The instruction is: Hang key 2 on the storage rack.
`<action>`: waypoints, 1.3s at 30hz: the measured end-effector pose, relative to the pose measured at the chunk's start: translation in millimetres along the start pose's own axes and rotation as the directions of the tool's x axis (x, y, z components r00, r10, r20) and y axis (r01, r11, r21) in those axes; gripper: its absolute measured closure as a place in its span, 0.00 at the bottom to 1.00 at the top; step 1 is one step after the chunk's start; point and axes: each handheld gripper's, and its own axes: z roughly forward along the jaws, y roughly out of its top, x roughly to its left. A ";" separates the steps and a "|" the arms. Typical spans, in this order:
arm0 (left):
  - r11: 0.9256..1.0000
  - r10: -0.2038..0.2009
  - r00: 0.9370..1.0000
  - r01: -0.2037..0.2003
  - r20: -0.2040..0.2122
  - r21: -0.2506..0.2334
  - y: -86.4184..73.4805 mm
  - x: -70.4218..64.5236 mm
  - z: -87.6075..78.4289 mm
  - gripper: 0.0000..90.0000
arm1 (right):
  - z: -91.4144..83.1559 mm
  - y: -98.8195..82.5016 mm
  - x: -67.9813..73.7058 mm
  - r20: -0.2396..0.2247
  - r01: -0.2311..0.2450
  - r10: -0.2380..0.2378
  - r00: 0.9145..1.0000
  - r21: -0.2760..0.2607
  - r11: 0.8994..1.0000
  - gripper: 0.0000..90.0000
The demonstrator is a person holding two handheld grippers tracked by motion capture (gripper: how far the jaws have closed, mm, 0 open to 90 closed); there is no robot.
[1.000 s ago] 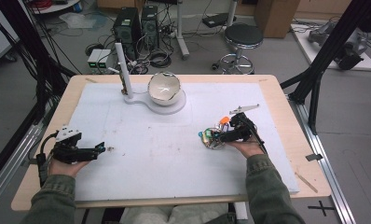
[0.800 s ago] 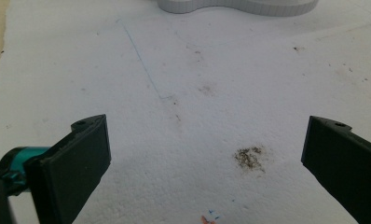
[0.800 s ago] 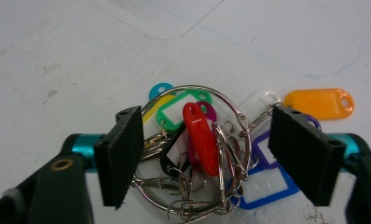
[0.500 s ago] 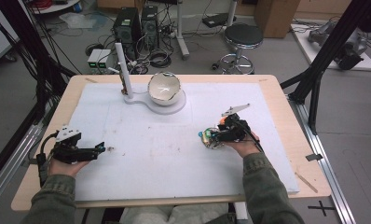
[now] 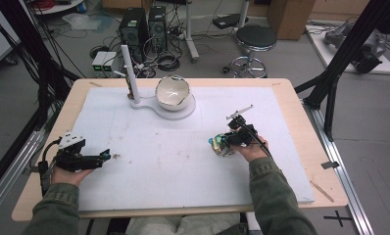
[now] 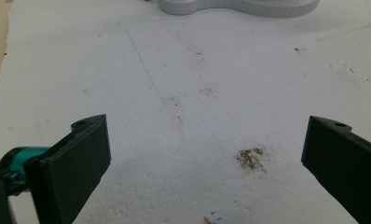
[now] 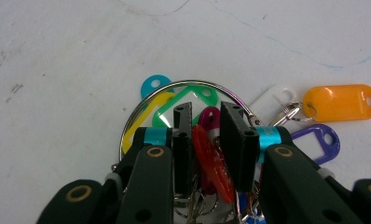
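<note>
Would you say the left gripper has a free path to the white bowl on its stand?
Probably yes: the left gripper rests open, and only bare white foam mat lies between it and the white bowl.

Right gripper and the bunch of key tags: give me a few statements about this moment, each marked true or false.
1. The right gripper has its jaws around tags of the bunch of key tags. True; a red tag sits between them, and they have just been closing.
2. The orange tag is between the jaws. False; it lies off to the side on the white mat.
3. The left gripper holds a tag. False; its jaws stand wide open over bare mat.
4. A bowl sits on a white stand at the far side. True.
</note>
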 end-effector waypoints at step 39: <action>1.000 0.002 1.000 -0.002 -0.002 -0.020 0.7 -0.3 0.8 0.02 | -45.2 -7.0 -8.4 -0.035 -0.126 0.122 0.992 -0.192 0.973 0.98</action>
